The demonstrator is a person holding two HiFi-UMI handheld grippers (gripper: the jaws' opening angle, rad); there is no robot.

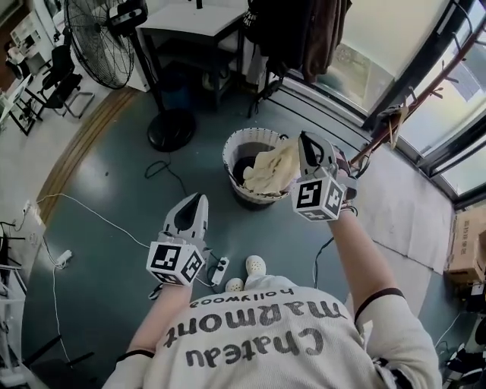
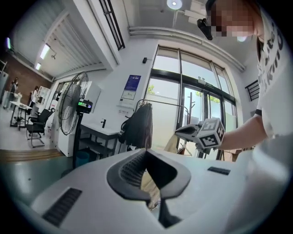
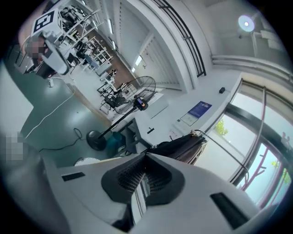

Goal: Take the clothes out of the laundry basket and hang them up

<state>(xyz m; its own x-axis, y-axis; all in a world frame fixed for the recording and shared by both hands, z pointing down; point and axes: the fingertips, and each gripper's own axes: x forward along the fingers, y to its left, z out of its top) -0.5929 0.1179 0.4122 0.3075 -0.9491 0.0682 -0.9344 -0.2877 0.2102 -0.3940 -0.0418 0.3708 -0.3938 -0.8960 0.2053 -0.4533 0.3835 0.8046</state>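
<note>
The white laundry basket [image 1: 231, 150] stands on the teal floor in the head view. Above its right rim my right gripper [image 1: 305, 138] is shut on a cream cloth [image 1: 272, 172] that hangs down over the basket. In the right gripper view pale fabric [image 3: 138, 194] fills the slit between the shut jaws of that gripper [image 3: 146, 156]. My left gripper [image 1: 199, 199] is held up to the left of the basket, apart from it. In the left gripper view its jaws [image 2: 146, 151] are shut with a strip of cream fabric [image 2: 149, 185] between them. The head view shows nothing hanging under that gripper.
A coat rack with dark clothes [image 1: 304, 30] stands beyond the basket by the windows. A tall floor fan [image 1: 99, 34] with a round base [image 1: 171, 129] and a white table [image 1: 199, 19] are at the back left. Cables and a power strip [image 1: 220, 270] lie by my feet.
</note>
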